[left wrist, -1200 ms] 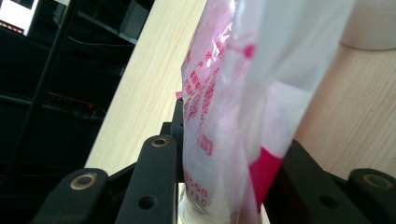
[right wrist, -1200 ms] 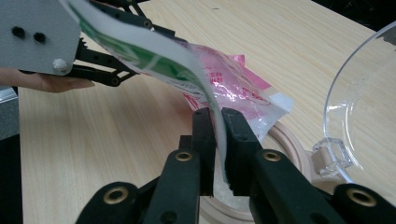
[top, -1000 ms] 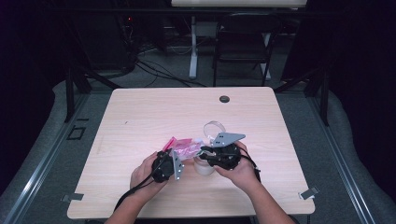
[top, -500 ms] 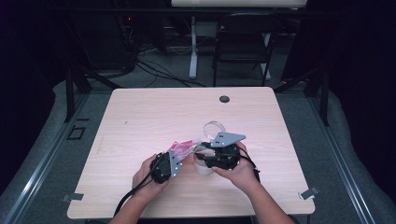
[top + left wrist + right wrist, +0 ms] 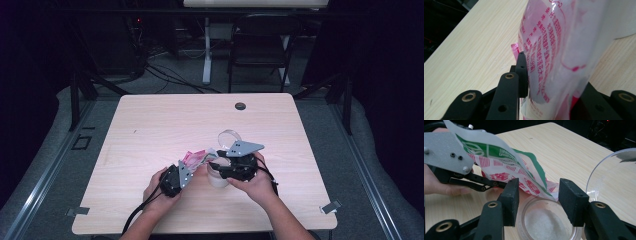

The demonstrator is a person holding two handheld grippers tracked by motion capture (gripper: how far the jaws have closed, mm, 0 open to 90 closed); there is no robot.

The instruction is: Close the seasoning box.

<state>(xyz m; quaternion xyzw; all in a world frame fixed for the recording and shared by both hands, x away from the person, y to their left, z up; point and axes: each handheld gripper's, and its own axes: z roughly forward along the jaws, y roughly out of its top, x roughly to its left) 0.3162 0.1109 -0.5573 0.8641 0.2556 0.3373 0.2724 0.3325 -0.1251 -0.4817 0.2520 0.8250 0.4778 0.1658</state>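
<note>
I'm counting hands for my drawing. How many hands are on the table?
2. The left hand holds the left gripper, clamped on a pink packet. The right hand holds the right gripper around a jar.

One printed packet [image 5: 196, 157], one jar [image 5: 218, 176] (white grains inside), one clear lid [image 5: 229, 136], two tools.

both grippers, left gripper [image 5: 186, 172] and right gripper [image 5: 220, 165], are black with brass-ringed pivots, grey three-cornered plates and trailing black cables; forearms bare
</note>
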